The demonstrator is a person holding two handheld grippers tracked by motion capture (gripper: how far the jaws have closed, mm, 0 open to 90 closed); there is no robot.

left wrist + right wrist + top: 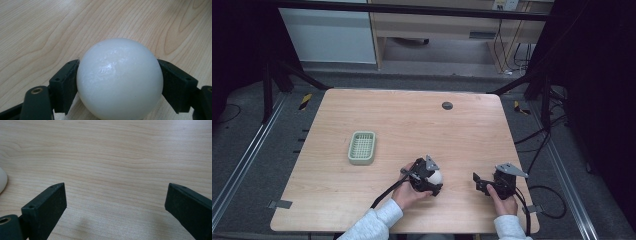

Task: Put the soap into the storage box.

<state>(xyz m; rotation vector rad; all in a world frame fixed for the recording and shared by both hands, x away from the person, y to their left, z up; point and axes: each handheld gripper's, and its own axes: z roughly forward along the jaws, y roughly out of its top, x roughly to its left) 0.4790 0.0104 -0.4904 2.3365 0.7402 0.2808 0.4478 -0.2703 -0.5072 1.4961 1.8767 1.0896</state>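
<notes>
White ball (119, 80) sits between the left hand-held gripper's (117, 82) 2 jaws, both pads touching it, clamped.

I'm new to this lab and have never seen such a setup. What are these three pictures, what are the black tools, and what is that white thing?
A person sits at a light wooden table and holds a black two-jaw gripper in each hand. The high view looks down from above; the other two come from cameras riding on each gripper, looking along its jaws. The left gripper has a smooth white egg-shaped ball between its jaws, with both pads against its sides. The right gripper is open above bare wood. Also on the table lie a pale green rectangular plastic basket and, at the far side, a small dark round disc.
</notes>
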